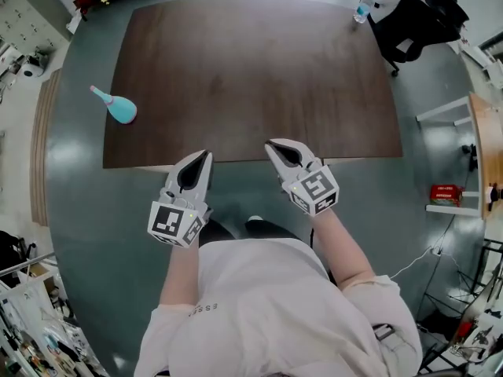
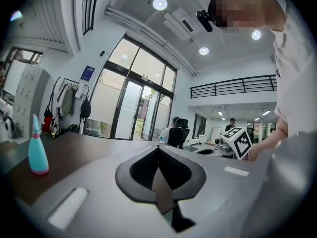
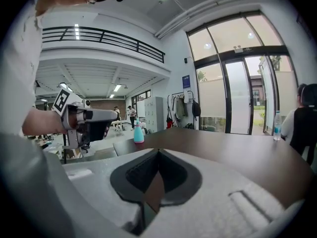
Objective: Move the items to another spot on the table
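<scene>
Closest to us, our white shirt (image 1: 259, 305) fills the bottom of the head view, and both bare forearms come out of it, reaching forward. The left forearm (image 1: 181, 269) runs almost straight ahead, while the right forearm (image 1: 346, 246) angles in from the right side.

We hold the left gripper (image 1: 203, 157) and the right gripper (image 1: 275, 144) side by side, near each other but apart. Each has its marker cube toward us and its nose pointing across the table, just over the near edge. Their tips lean a little toward each other. On both grippers the jaws are pressed fully together with nothing between them, so neither has hold of anything.

Beyond them lies the dark brown table (image 1: 251, 77). The teal bottle (image 1: 122, 110) with its pink cap stands upright at the table's left edge, well apart from both grippers. At the far right corner stands a clear water bottle (image 1: 364, 6), just beside a black office chair (image 1: 413, 26).
</scene>
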